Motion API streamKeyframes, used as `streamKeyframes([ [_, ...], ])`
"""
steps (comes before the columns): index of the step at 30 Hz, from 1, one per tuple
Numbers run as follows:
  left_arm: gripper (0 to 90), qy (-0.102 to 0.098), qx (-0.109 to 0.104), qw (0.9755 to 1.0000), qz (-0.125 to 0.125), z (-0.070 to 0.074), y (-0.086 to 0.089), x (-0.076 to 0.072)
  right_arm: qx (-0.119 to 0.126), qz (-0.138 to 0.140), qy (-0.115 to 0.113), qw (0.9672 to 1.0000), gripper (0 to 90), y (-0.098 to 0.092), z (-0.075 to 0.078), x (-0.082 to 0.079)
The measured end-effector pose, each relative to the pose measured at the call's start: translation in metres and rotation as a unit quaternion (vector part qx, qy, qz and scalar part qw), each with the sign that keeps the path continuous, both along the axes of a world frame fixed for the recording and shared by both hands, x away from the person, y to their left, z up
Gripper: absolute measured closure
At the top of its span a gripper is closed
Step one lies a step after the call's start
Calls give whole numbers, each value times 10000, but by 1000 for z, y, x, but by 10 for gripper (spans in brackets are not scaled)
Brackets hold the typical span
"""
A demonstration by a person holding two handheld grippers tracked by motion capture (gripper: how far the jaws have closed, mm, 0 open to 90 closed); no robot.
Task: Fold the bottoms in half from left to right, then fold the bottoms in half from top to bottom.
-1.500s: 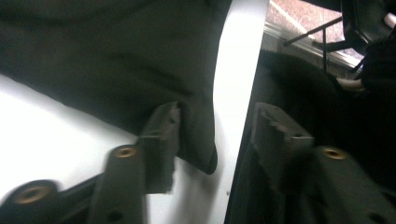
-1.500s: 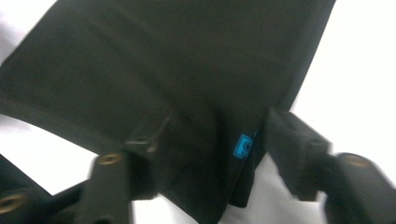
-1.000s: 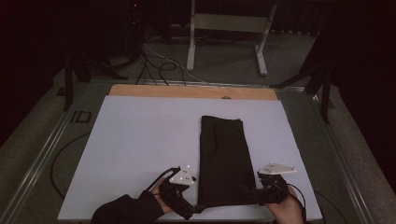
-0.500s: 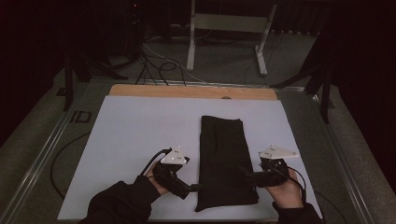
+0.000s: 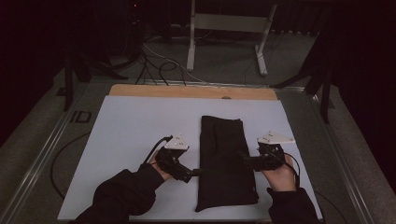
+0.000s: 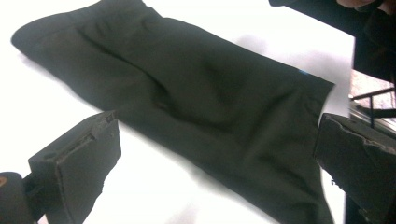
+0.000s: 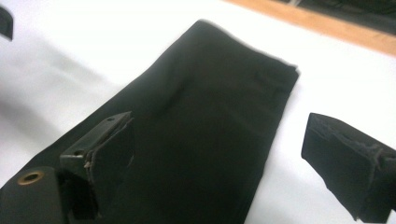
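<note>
- The letters "ID" (image 5: 80, 116) stand in dark print on the grey table frame (image 5: 56, 140), just left of the white board (image 5: 140, 121), near that board's far left corner.
- No other text, label or number can be read.

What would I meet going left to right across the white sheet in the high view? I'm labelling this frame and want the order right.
Left hand-held gripper → black folded trousers → right hand-held gripper, all on the white sheet.
</note>
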State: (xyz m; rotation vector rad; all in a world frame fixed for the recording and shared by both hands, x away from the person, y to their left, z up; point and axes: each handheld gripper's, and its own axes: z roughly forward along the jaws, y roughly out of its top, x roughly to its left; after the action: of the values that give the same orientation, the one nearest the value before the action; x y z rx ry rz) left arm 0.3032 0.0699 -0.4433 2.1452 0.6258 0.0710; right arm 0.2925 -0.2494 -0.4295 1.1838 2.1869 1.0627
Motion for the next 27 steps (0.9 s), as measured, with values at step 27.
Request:
streamKeyframes([
  [27, 16, 189, 101, 9983, 550, -19, -13, 63, 189, -125, -55, 9997, 102, -7, -18, 67],
])
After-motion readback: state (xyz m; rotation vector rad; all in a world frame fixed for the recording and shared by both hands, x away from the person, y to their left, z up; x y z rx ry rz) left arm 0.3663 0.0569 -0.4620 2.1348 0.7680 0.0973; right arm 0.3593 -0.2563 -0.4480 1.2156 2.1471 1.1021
